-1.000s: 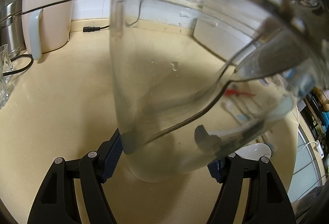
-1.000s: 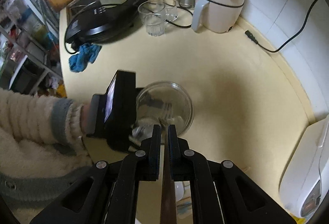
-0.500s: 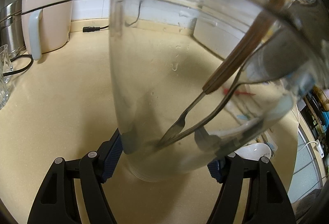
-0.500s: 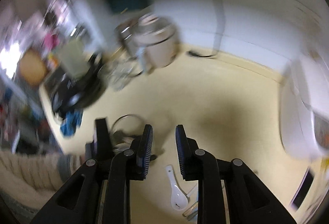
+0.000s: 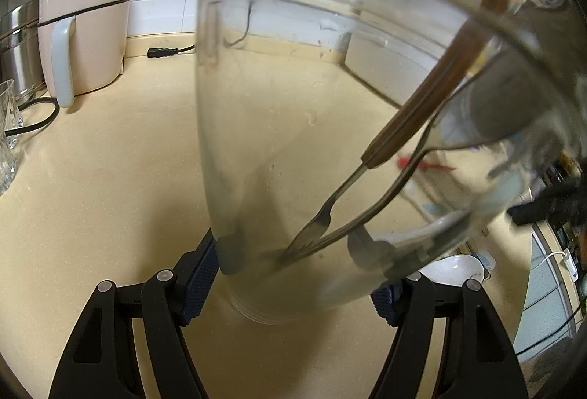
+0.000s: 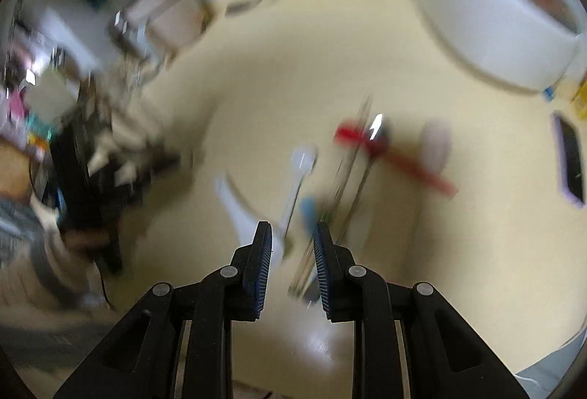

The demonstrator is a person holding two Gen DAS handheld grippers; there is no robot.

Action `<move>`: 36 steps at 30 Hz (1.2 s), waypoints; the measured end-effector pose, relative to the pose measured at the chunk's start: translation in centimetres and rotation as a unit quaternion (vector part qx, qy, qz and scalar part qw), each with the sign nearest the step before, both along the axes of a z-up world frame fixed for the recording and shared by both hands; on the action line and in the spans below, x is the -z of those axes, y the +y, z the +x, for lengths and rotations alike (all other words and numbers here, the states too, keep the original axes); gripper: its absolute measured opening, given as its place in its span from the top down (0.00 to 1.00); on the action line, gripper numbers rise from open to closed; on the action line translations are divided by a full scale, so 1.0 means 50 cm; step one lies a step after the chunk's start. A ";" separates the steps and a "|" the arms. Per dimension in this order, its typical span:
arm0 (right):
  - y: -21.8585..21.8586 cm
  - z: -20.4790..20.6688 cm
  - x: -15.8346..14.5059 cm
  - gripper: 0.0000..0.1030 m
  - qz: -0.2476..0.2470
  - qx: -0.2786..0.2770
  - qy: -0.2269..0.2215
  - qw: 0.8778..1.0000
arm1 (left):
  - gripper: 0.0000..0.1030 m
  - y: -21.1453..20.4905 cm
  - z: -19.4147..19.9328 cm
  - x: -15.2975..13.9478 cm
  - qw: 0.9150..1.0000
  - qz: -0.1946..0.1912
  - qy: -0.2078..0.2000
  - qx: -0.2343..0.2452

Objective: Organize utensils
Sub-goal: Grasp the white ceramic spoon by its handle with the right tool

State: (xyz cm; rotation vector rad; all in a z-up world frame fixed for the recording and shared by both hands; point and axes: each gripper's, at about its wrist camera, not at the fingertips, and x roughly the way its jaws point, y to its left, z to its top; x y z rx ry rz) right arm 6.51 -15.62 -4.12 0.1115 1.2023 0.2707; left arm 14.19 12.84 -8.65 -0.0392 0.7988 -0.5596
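Glass jar: clear jar (image 5: 279, 127) fills most of the left wrist view, standing on the beige desk (image 5: 102, 186).
Left hand-held gripper: the left hand-held gripper (image 5: 293, 279) has its blue pads on either side of the jar's base, pressing it; jaws are easing open a touch but the jar sits between them.
Inside the jar: a fork with a brown wooden handle (image 5: 403, 138) and a second all-metal utensil (image 5: 381, 204) lean toward the right wall, tips down at the bottom.
Right hand-held gripper: the right hand-held gripper (image 6: 292, 254) hangs over the desk with a narrow gap between its pads, nothing in it.
Loose utensils: pretty blurry, but below the right one lie a white spoon (image 6: 301, 164), thin metal sticks (image 6: 348, 179), probably chopsticks, and something red (image 6: 396, 157).
Background: pinkish electric kettle (image 5: 84, 32) at the back left by the wall, and a drinking glass (image 5: 9, 131) at the left edge.
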 end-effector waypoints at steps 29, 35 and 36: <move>0.203 0.118 0.088 0.86 -0.100 -0.227 -0.001 0.969 | 0.26 -0.009 -0.001 -0.001 1.000 0.005 -0.002 0.001; 0.136 0.081 0.019 0.86 -0.010 -0.143 -0.045 0.989 | 0.27 -0.009 -0.001 -0.001 1.000 0.005 -0.002 0.001; 0.128 0.074 0.007 0.86 0.002 -0.130 -0.051 0.990 | 0.26 -0.009 -0.001 -0.001 1.000 0.005 -0.002 0.001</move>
